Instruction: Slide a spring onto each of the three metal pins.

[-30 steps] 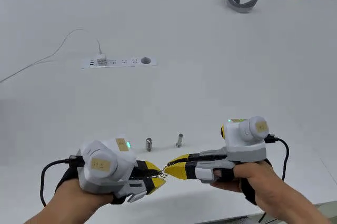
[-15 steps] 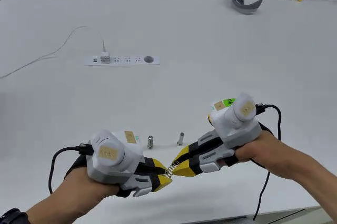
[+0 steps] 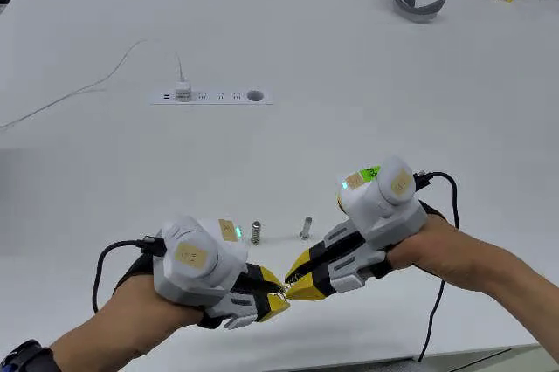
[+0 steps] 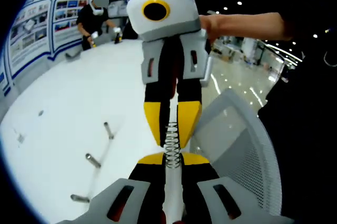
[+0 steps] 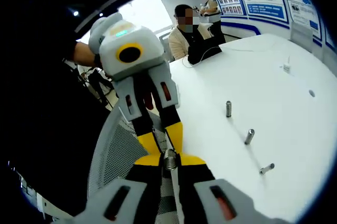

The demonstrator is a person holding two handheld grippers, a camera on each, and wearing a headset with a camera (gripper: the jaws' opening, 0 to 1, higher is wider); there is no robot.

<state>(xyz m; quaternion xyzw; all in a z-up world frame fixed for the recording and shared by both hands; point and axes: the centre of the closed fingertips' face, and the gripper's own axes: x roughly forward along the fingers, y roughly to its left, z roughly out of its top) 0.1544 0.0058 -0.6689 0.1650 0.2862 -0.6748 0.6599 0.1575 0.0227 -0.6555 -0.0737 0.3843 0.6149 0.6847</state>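
Hand-held grippers [image 3: 276, 290] [image 3: 293, 283], two, pinching one spring [image 3: 284, 285], three pins [image 5: 228, 109] [image 5: 249, 136] [image 5: 266, 169]

At the bottom centre of the frame, my right gripper [image 5: 169, 162] presses its yellow tips together on a small spring [image 5: 169, 155]. The left gripper [image 5: 163, 139] comes down from the upper left, and its yellow tips meet the far end of the spring. On the right I see the white table [image 5: 274, 113] with three metal pins [image 5: 249, 136] in a row, well apart from both grippers. A mesh chair [image 5: 118, 155] is at the lower left. A person [image 5: 192, 37] sits at the top centre.
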